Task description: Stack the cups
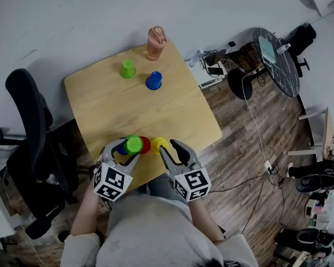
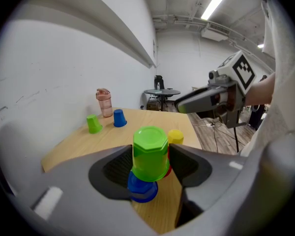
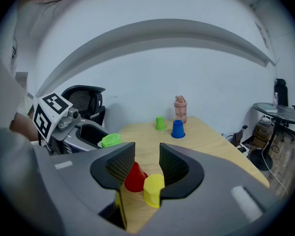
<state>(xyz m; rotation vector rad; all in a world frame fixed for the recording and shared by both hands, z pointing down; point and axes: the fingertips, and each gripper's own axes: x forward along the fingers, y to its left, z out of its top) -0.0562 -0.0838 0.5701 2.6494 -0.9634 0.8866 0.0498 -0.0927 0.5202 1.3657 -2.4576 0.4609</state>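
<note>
Wooden table (image 1: 172, 110) set against a white wall (image 1: 72, 15), with plank floor (image 1: 245, 149) on one side and a black office chair (image 1: 28, 110) on the other.

Near edge: my left gripper (image 2: 151, 154) has its jaws spread wide around the green cup (image 1: 133, 144), which sits upside down on the blue cup (image 2: 141, 190). The pads flank its sides and, as far as I can see, do not press on it.

My right gripper (image 3: 146, 156) has its jaws parted and grasps nothing. The red cup (image 3: 134, 178) and the yellow cup (image 3: 154, 190), both upside down and close together, show in the gap.

Far side: the far green cup (image 1: 127, 69) and the far blue cup (image 1: 153, 80) stand apart, with a pink bottle (image 1: 156, 42) at the back edge.
</note>
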